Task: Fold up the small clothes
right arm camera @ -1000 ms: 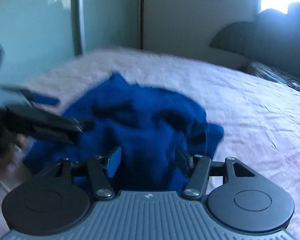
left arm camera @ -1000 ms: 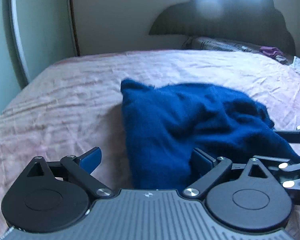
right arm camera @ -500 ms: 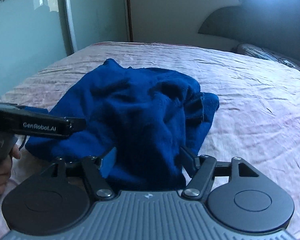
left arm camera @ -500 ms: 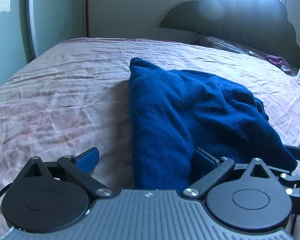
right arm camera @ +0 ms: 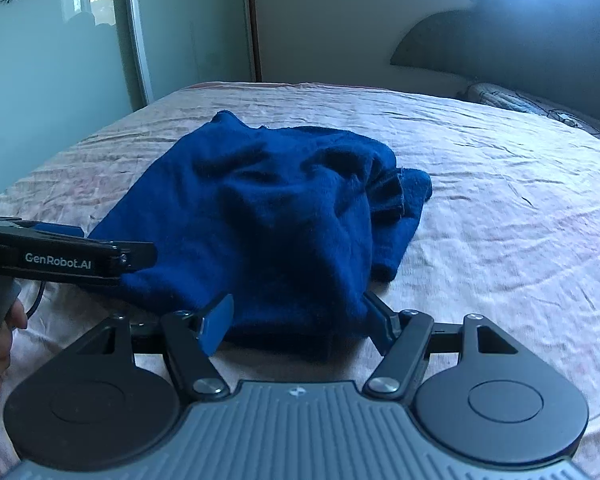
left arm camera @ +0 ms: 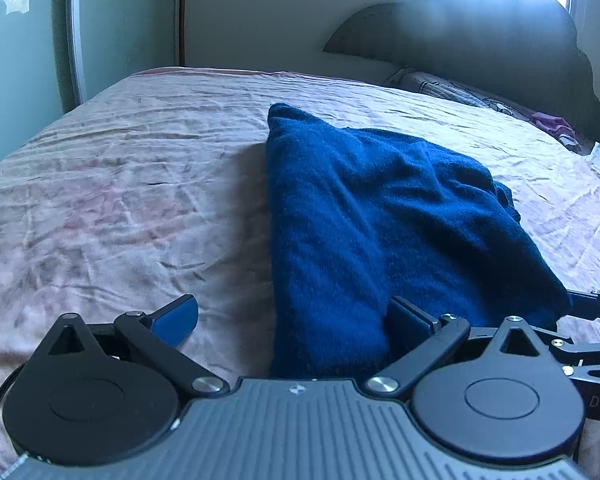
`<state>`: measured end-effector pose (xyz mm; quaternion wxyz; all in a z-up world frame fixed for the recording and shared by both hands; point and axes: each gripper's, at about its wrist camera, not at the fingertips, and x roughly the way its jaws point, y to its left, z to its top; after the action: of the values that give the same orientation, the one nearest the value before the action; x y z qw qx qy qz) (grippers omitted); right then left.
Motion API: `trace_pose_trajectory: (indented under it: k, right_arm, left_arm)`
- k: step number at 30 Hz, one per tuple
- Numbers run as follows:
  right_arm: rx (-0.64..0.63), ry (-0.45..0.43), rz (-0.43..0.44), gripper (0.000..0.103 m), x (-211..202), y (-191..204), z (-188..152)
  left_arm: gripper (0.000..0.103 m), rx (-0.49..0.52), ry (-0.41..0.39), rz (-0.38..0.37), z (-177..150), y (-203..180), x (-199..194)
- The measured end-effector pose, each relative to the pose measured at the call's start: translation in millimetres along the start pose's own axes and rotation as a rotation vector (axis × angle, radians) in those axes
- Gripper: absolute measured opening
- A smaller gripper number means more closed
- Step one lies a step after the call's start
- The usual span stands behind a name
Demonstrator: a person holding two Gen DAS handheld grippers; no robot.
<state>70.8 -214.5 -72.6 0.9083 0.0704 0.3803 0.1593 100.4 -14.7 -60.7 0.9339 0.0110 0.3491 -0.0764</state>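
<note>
1. The blue garment [left arm camera: 380,216] is a soft, fuzzy knit cloth, matt.
2. The bed sheet [left arm camera: 120,184] is thin pink cloth, creased, with a slight sheen.
3. The left gripper [left arm camera: 296,320] has matt black plastic arms, shiny metal pivot pins, a ribbed grey plastic body and smooth blue pads on its fingers [left arm camera: 176,320].
4. The wardrobe door [right arm camera: 52,60] is smooth frosted glass.

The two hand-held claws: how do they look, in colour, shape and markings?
Each claw, left and right, has a ribbed grey body, two round black discs, black linkage bars with silver pivot screws and blue finger pads. From the right wrist view, the left claw's black side bar carries white lettering "GenRobot.AI", and a thin black cable hangs below it.
</note>
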Motion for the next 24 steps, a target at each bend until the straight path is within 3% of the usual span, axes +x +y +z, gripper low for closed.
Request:
trace_pose_trajectory:
  k: [8,24]
  right_arm:
    - [0.011,0.013,-0.007,0.082,-4.5,-1.6,-8.9]
    - [0.013,0.019,-0.022,0.087,-13.0,5.6,-22.2]
  left_arm:
    - [0.103,-0.011,0.001,-0.001,-8.0,1.8,-10.3]
    - [0.102,-0.037,0.001,-0.002,-19.8,6.5,-25.8]
